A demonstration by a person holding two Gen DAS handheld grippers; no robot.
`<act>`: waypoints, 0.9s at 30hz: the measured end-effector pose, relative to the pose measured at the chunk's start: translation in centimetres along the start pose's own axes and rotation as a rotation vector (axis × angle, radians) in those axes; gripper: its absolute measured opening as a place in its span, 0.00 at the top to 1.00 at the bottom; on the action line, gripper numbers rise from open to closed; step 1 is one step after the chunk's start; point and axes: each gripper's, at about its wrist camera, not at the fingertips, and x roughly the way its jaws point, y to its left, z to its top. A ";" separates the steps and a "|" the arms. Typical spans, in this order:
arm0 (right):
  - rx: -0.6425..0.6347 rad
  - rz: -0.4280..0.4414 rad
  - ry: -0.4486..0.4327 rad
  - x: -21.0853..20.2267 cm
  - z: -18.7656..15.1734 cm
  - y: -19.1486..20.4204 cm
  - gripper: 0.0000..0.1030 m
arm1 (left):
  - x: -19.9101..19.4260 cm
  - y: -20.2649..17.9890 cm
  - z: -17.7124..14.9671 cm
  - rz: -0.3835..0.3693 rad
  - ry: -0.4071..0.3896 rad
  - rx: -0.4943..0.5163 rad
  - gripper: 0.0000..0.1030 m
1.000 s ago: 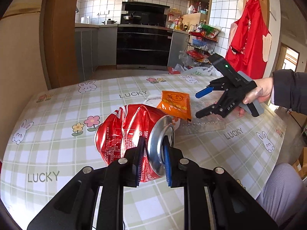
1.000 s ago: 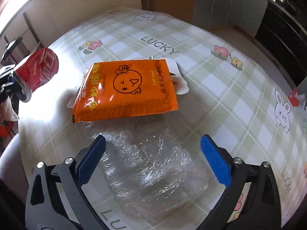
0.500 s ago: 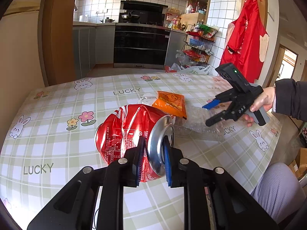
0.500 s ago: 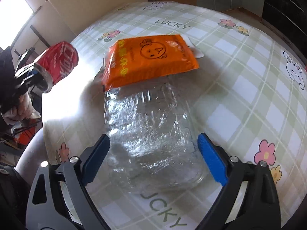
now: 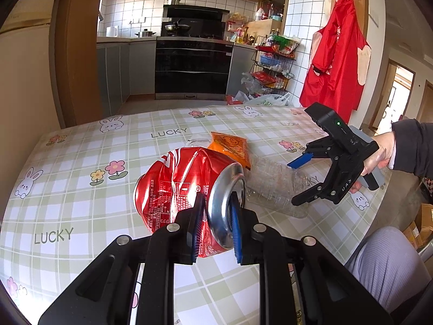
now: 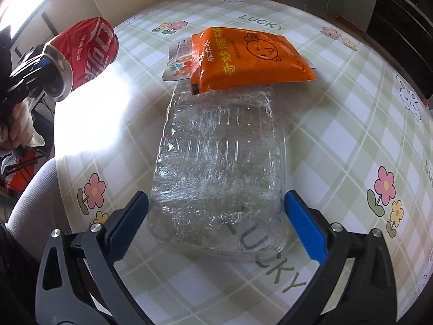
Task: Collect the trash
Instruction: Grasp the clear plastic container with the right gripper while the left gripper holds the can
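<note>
the left gripper [image 5: 215, 227] covers the near end of the can [image 5: 176, 187], so the rim between its pads is partly hidden. the can blocks the near part of the orange packet [image 5: 230, 149] and one end of the clear tray [image 5: 273, 187] in the left view. in the right view the packet [image 6: 249, 59] lies over the tray's [image 6: 219, 168] far edge and over most of a small wrapper [image 6: 177, 65], whose print is too small to read. glare washes out the tablecloth [image 6: 89, 124] left of the tray. the right gripper [image 6: 215, 226] has its handle cut off by the bottom edge. the small print on the can is unreadable.
</note>
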 end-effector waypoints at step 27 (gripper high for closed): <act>0.039 -0.043 -0.182 -4.6 -2.8 2.0 0.07 | -1.4 -0.7 0.3 -0.015 -0.022 -0.015 0.82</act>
